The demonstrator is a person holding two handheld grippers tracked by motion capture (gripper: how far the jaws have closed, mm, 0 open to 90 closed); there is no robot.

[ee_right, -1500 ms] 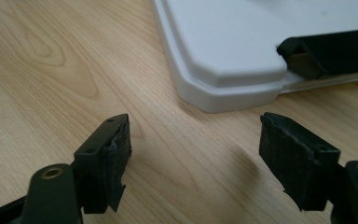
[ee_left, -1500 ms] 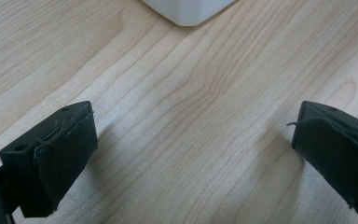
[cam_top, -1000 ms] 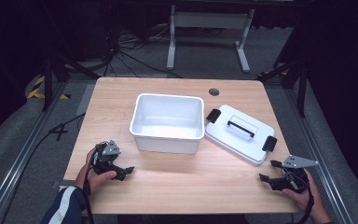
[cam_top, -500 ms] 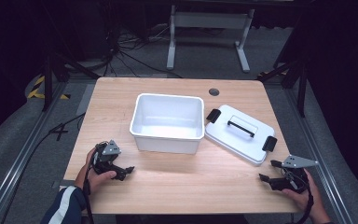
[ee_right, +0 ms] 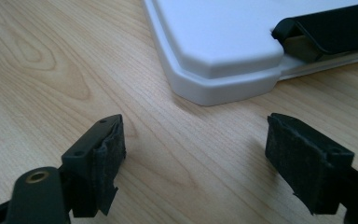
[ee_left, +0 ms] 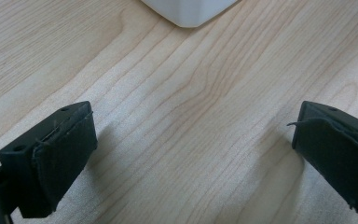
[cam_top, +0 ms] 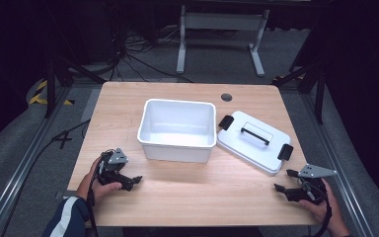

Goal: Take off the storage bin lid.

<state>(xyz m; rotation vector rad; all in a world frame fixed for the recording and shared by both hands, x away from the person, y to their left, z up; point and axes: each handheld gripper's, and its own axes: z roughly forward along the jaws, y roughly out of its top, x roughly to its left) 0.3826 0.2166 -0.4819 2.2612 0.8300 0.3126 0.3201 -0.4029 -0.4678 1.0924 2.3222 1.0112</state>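
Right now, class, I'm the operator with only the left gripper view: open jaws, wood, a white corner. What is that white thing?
Observer: A white tub, open-topped and empty.
Operator: Where is its lid?
Observer: The lid lies flat to the right of the tub, handle up.
Operator: And the other gripper?
Observer: The right gripper is open, facing the lid's near corner, not touching.
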